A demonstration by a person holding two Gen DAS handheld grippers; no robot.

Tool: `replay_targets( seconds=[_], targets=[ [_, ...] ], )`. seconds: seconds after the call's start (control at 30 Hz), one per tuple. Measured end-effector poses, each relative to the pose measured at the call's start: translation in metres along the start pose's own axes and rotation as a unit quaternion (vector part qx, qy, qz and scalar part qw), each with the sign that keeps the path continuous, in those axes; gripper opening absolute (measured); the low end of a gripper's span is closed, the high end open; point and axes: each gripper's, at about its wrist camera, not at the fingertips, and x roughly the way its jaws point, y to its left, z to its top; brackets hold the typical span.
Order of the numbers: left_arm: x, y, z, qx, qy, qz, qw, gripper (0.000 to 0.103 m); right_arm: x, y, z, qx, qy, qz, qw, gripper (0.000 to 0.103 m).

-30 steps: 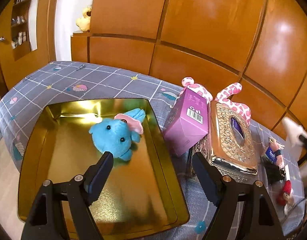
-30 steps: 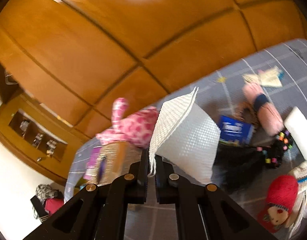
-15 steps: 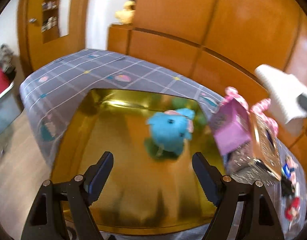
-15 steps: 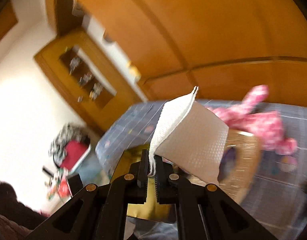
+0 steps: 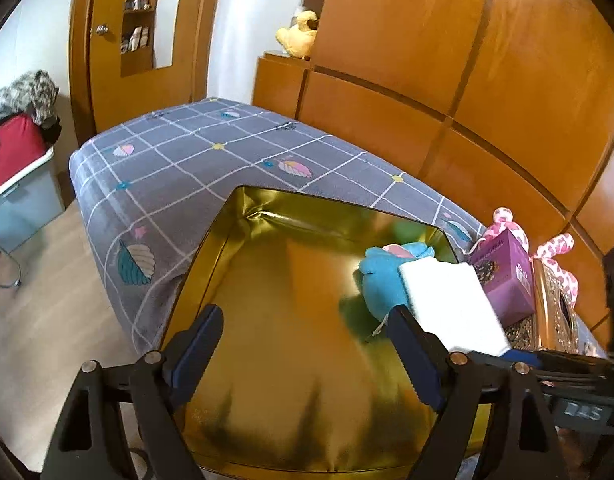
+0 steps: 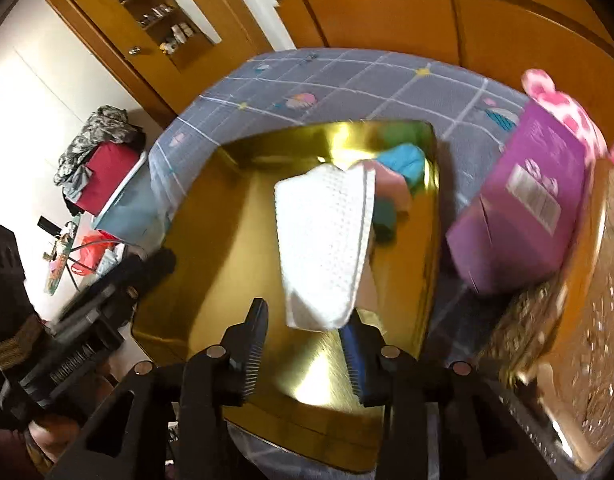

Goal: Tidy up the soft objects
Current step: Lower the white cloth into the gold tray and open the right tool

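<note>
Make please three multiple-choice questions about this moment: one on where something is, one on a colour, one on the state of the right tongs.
1. Where is the blue plush toy?
A. inside the gold tray
B. on top of the purple box
C. on the floor

2. What colour is the cloth above the tray?
A. red
B. white
C. green

3. How do the right tongs stand?
A. shut flat with nothing between them
B. out of view
C. open, with the cloth between and ahead of the fingers

Answers:
1. A: the toy lies within the tray's far right corner.
2. B: the waffle-textured cloth is plainly white.
3. C: the right wrist view shows a wide gap between the two fingers.
</note>
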Motion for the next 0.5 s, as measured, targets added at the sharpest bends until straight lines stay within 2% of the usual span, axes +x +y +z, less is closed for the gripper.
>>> replay_targets(
  seconds=[0.13,0.27,0.33,0.47,0.5],
  targets=[
    [-0.003,-0.011,-0.002,0.018,-0.004,-0.005,0.9998,0.085,-0.02,-0.005,-0.014,-0.01,-0.017,-0.014,1.0,0.048],
    [-0.006,-0.02,-0.004,0.025,-0.001,-0.015,0.9996,0.085,-0.034,0.005,-0.025,-0.034,-0.023,-0.015,0.999,0.068],
    [-0.009,-0.023,-0.005,0.03,0.001,-0.02,0.9993,0.085,-0.036,0.009,-0.029,-0.043,-0.017,-0.011,0.999,0.071],
    [-0.018,-0.028,-0.005,0.043,-0.008,-0.022,0.9988,0.085,-0.033,0.007,-0.034,-0.034,-0.011,-0.001,0.999,0.071],
    [-0.019,-0.027,-0.004,0.043,-0.01,-0.023,0.9987,0.085,-0.036,0.005,-0.036,-0.031,-0.009,0.022,0.999,0.071]
  ],
)
